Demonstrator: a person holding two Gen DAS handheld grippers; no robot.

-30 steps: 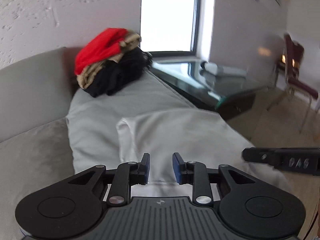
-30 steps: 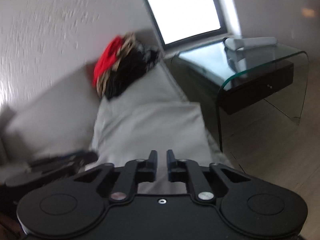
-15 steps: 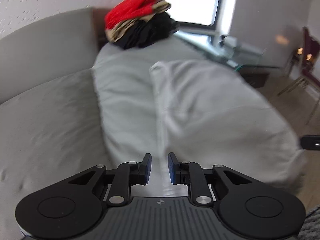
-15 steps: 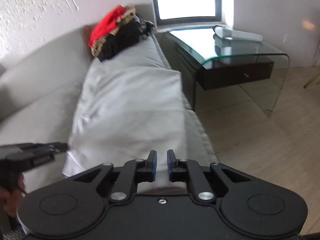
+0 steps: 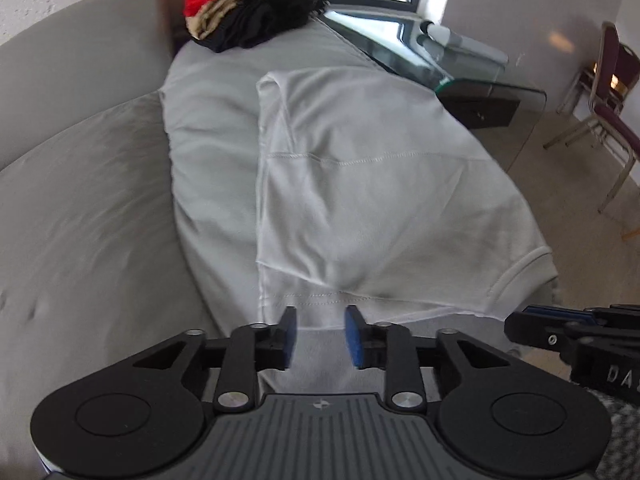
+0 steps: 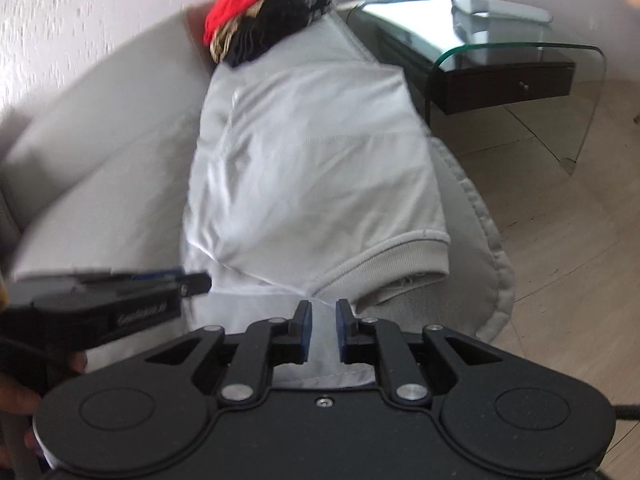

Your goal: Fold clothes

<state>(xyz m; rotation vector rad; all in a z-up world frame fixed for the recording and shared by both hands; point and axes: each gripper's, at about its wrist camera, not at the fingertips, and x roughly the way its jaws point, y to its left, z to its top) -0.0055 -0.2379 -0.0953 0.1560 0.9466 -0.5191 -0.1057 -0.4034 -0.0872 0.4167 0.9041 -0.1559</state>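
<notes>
One white shirt [image 5: 360, 184] is lying along the sofa's [image 5: 80, 200] front edge; two grippers, left [image 5: 320, 338] and right [image 6: 319, 330], are hovering released, jaws just opening, nothing between them

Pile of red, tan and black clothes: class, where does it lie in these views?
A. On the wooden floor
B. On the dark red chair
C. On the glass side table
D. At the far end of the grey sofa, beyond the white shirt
D: the pile of red, tan and black clothes rests on the grey sofa past the folded white shirt.
</notes>
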